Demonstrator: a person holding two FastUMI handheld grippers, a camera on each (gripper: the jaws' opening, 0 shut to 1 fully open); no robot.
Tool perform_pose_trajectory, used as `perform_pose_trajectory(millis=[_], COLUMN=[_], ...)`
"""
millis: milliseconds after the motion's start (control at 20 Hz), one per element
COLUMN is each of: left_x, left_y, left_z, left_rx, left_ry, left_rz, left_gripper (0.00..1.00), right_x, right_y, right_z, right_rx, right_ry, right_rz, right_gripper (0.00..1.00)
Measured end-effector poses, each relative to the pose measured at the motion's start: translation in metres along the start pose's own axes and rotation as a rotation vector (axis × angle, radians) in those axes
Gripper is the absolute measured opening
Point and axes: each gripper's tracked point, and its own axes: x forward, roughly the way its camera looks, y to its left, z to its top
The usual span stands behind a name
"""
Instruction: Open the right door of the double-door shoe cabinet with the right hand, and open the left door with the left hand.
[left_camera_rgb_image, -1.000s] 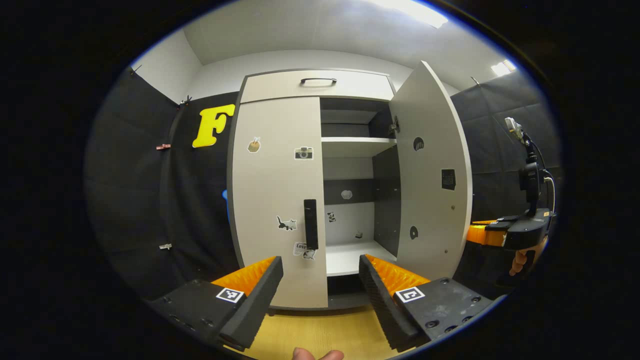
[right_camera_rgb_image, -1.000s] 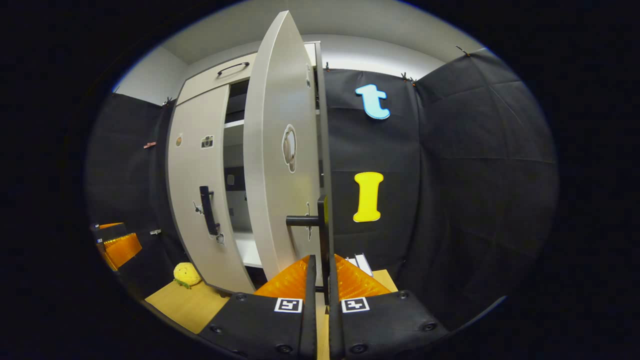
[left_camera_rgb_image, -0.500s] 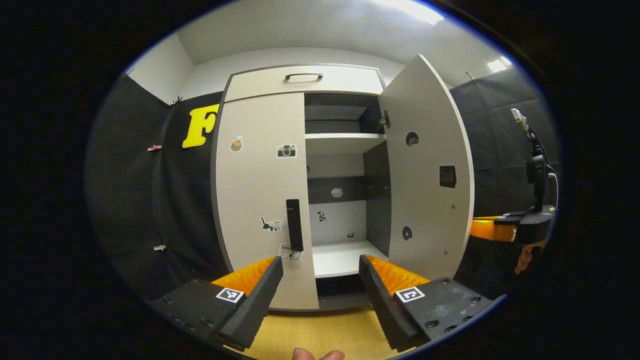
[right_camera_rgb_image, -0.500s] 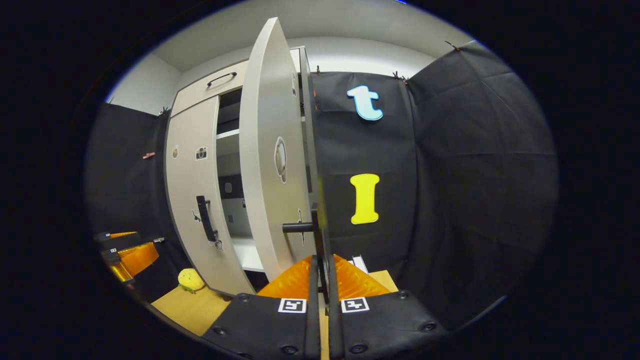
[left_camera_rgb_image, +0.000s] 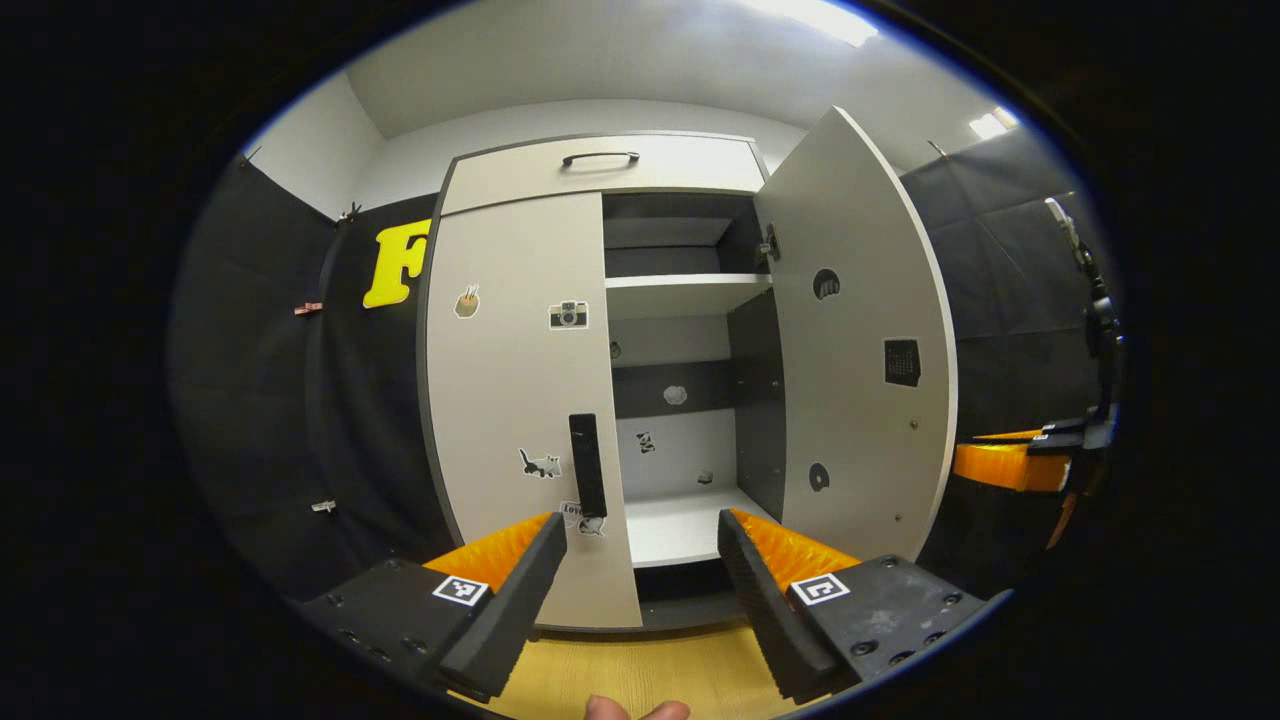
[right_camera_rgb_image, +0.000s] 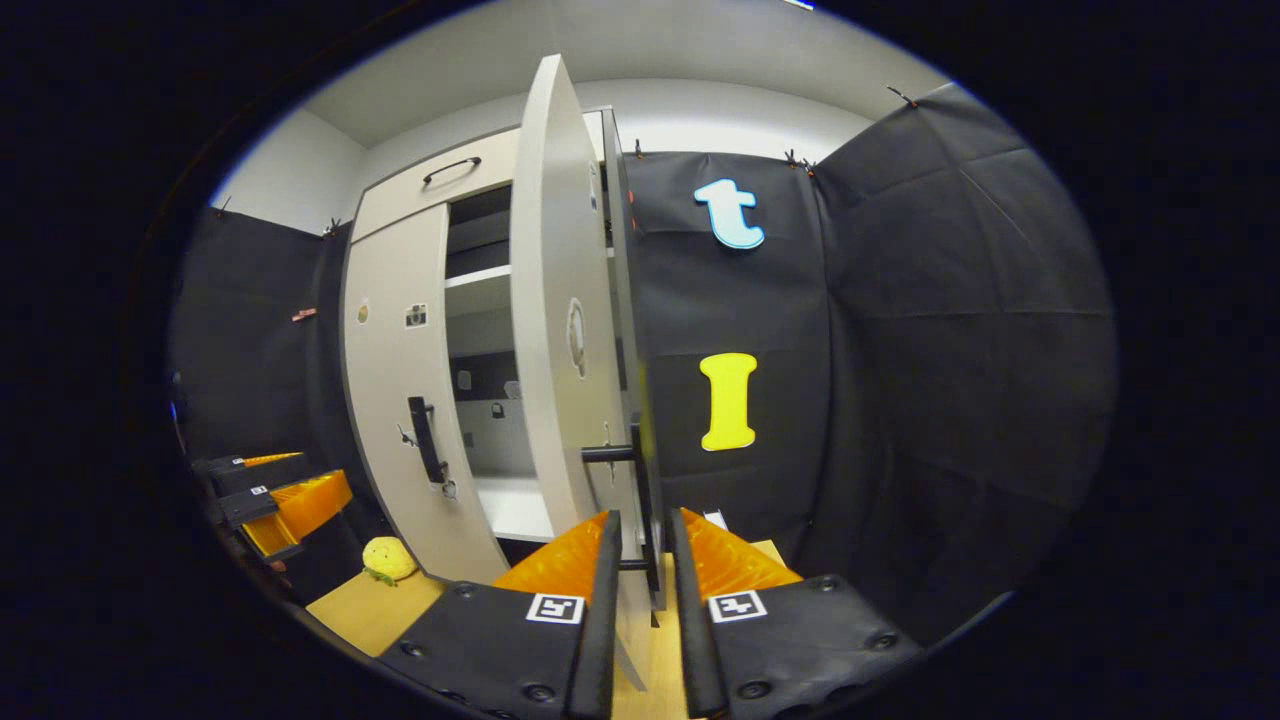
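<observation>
The pale shoe cabinet (left_camera_rgb_image: 600, 170) has its left door (left_camera_rgb_image: 505, 400) closed, with a black vertical handle (left_camera_rgb_image: 588, 465) near its inner edge. My left gripper (left_camera_rgb_image: 640, 545) is open and empty, short of that handle and slightly to its right. The right door (left_camera_rgb_image: 860, 350) stands swung wide, baring the shelves (left_camera_rgb_image: 685, 295). In the right gripper view this door (right_camera_rgb_image: 560, 330) is edge-on. Its black handle (right_camera_rgb_image: 648, 480) sits between the slightly parted fingers of my right gripper (right_camera_rgb_image: 645, 525), with a small gap on each side. The left gripper (right_camera_rgb_image: 285, 495) shows low at the left.
A drawer front with a curved handle (left_camera_rgb_image: 600, 158) tops the cabinet. A small yellow soft toy (right_camera_rgb_image: 388, 558) lies on the wooden floor (right_camera_rgb_image: 370, 605) near the cabinet's left foot. Black cloth walls (right_camera_rgb_image: 920, 350) close in on both sides. A fingertip (left_camera_rgb_image: 635, 710) shows at the bottom edge.
The right door has swung a little wider. My right gripper's fingers, earlier tight on the handle, have parted slightly. The left gripper has shifted a little rightward and stays open.
</observation>
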Motion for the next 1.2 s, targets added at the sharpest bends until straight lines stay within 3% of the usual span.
perform_pose_trajectory(millis=[150,250,300,400,600,750,950,1200], left_x=[0.001,0.002,0.003,0.006,0.023,0.05,0.102,0.171], left_y=[0.0,0.002,0.003,0.007,0.017,0.025,0.037,0.055], left_z=[0.001,0.002,0.001,0.001,0.001,-0.001,-0.011,-0.033], left_rx=[0.007,0.009,0.008,0.011,0.02,0.021,0.005,-0.011], left_ry=[-0.005,-0.009,-0.008,-0.01,-0.02,-0.031,-0.029,-0.003], left_rz=[-0.008,-0.011,-0.012,-0.01,0.001,0.006,0.028,0.054], left_gripper=[0.94,0.94,0.94,0.94,0.94,0.94,0.94,0.8], right_x=[-0.016,-0.025,-0.026,-0.031,-0.034,-0.036,-0.036,-0.037], right_y=[0.008,0.016,0.017,0.017,0.032,0.037,0.046,0.029], right_z=[0.008,0.009,0.01,0.012,0.015,0.015,0.014,0.012], right_rx=[0.02,0.044,0.057,0.063,-0.021,-0.088,-0.074,-0.064], right_ry=[-0.023,-0.022,-0.03,-0.053,-0.112,-0.122,-0.13,-0.133], right_rz=[-0.002,-0.008,-0.019,-0.061,-0.062,-0.074,-0.058,-0.107], right_gripper=[0.52,0.72,1.0,0.97,0.97,0.98,0.98,0.97])
